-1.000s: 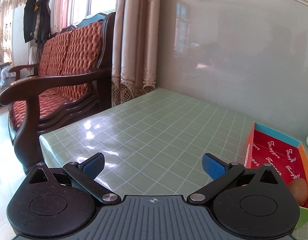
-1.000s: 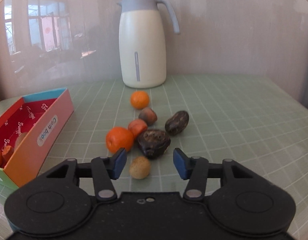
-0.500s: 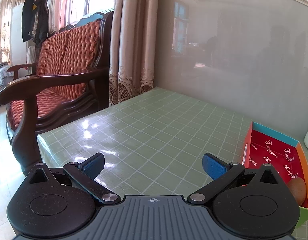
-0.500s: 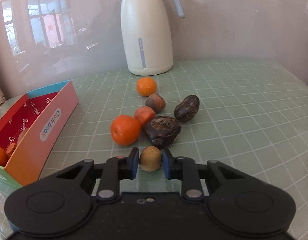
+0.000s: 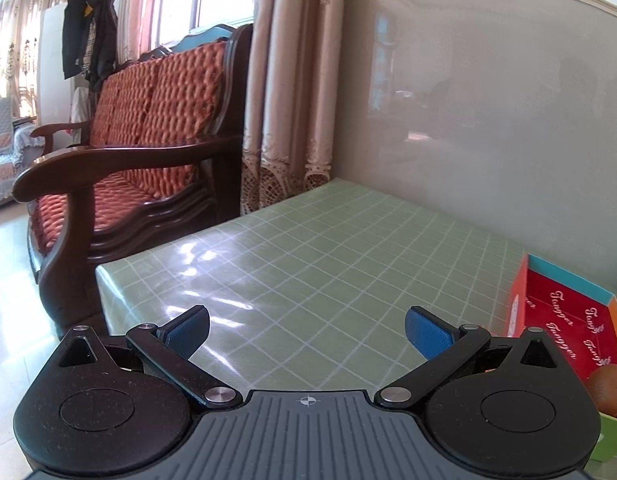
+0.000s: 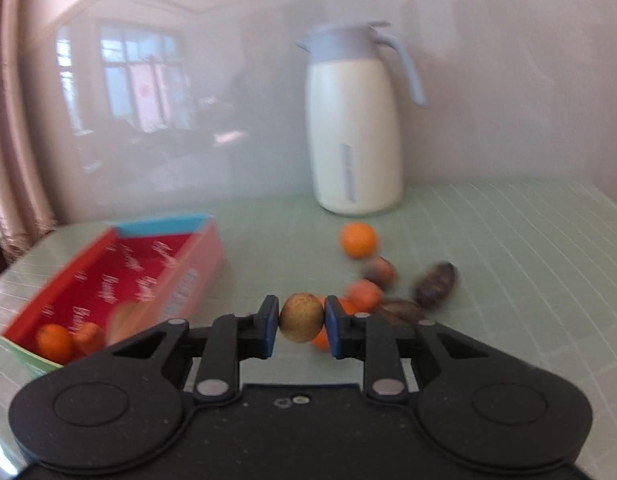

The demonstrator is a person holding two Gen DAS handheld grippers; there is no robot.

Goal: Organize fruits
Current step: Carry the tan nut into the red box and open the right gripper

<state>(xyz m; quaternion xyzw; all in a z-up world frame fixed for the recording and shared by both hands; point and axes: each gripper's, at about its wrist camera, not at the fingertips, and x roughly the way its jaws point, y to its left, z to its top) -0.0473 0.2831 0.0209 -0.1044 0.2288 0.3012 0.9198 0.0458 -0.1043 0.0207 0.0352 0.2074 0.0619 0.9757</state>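
The right gripper (image 6: 301,323) is pinching a small tan fruit (image 6: 300,323) across its middle, above the surface (image 6: 508,248). It is probably light, firm and roll-prone. The left gripper (image 5: 306,330) is hanging with fingers spread, holding nothing.

Glossy green checked oilcloth covers the table (image 5: 348,264), throwing back window glare. The left gripper (image 5: 306,330) shows matt black plastic arms, bright metal pivot pins and blue rubbery pads (image 5: 426,338). In the right gripper (image 6: 300,320), a small tan fruit (image 6: 300,318) looks dull and finely speckled. The box (image 6: 120,276) reads as printed cardboard, the jug (image 6: 354,128) as smooth satin plastic. The bench (image 5: 120,168) pairs polished dark wood with quilted orange cloth.
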